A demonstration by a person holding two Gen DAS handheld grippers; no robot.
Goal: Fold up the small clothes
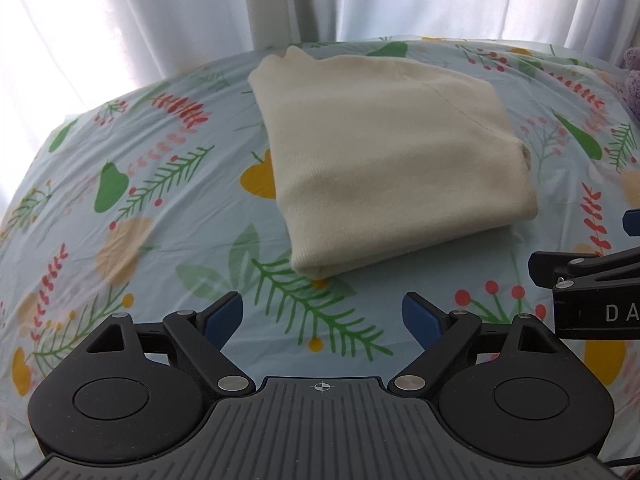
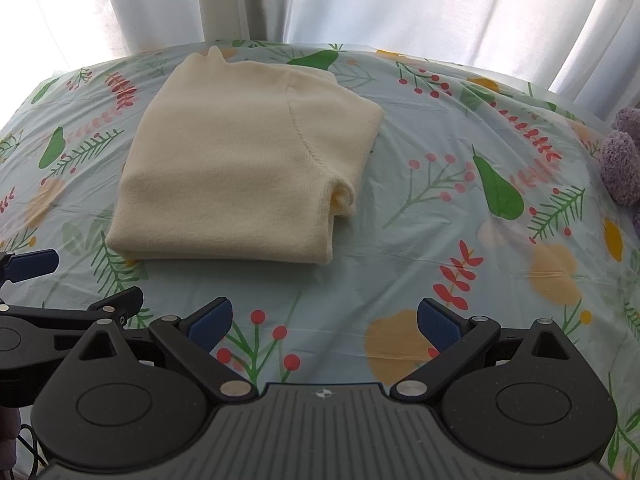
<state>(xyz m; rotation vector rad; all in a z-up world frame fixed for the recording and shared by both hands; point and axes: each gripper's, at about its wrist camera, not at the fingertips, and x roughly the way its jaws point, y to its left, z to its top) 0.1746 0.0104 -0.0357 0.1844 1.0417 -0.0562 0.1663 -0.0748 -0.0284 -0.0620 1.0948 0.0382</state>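
Though beside sweater (image 2: 240,168) — purple plush (image 2: 622,156).

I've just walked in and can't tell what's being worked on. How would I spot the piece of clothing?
Look at the floral sheet in front of the white curtains. Near its middle lies the sweater, folded into a thick block. It is plain cream, unlike the purple fuzzy thing at the right edge.

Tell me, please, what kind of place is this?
Probably a bedroom at home: a floral sheet covers a soft surface, white curtains hang behind it, and a folded cream sweater lies on top.
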